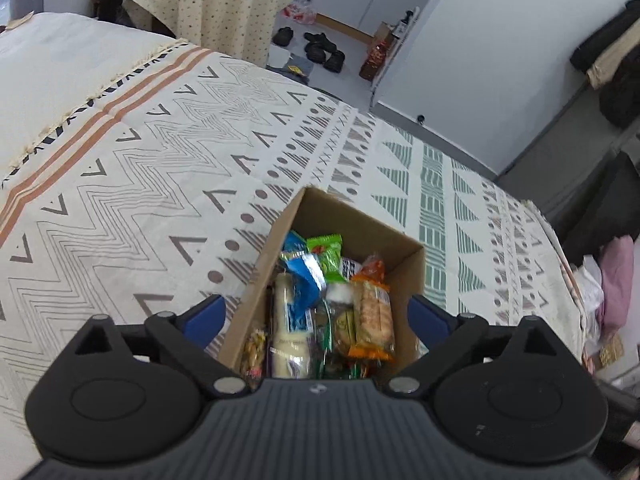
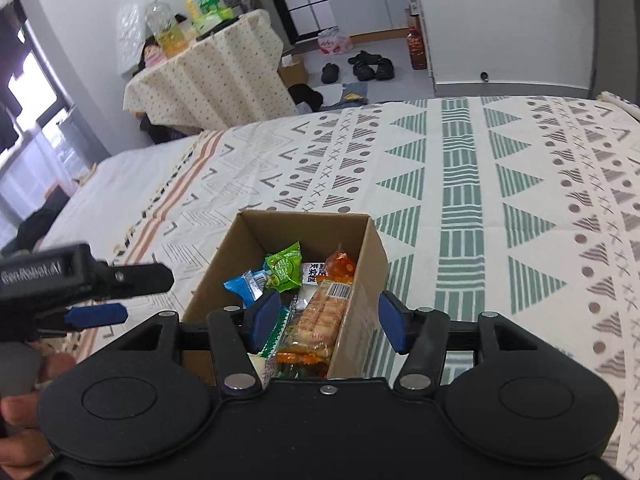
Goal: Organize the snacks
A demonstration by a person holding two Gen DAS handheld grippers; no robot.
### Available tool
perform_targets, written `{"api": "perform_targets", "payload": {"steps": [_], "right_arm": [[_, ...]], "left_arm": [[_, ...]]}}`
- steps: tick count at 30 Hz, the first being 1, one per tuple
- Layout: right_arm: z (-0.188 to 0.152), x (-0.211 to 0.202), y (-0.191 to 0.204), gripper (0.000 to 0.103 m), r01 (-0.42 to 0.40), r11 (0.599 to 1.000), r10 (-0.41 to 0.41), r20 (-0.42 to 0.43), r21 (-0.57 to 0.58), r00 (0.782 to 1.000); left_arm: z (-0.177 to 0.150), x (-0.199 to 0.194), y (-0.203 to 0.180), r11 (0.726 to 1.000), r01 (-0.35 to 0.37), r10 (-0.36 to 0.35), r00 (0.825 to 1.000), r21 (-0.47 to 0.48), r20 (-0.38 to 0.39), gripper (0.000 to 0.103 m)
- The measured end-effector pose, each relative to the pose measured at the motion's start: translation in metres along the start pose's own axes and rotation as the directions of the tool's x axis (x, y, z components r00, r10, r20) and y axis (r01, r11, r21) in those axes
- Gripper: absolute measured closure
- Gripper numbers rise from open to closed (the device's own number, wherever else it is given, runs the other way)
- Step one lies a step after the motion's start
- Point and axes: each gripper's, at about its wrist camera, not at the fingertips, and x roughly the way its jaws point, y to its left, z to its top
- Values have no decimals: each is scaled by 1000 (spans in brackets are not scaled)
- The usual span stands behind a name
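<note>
An open cardboard box stands on a patterned bedspread. It holds several wrapped snacks: a green packet, a blue packet, an orange-ended cracker pack and a pale bottle-shaped pack. My left gripper is open and empty, its blue pads either side of the box. It also shows in the right wrist view left of the box. My right gripper is open and empty, its left pad inside the box and its right pad outside the box wall.
A small table under a dotted cloth carries bottles beyond the bed. Shoes and bags lie on the floor. Clothes are piled at the bed's right edge. A white wall panel stands behind.
</note>
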Motion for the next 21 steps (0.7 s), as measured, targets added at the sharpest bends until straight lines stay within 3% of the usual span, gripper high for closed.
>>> {"api": "perform_targets", "payload": {"steps": [11,21], "right_arm": [[-12,-58,-9,35,3,999,-5,73,40,997],[-25,-113,-19,14,0,994,-18,169,107,985]], "left_arm": [[-22,-43,-21,994,0,-3,999,106,35,0],[-44,-86,-40,984,-16,5,998,178,61,0]]}}
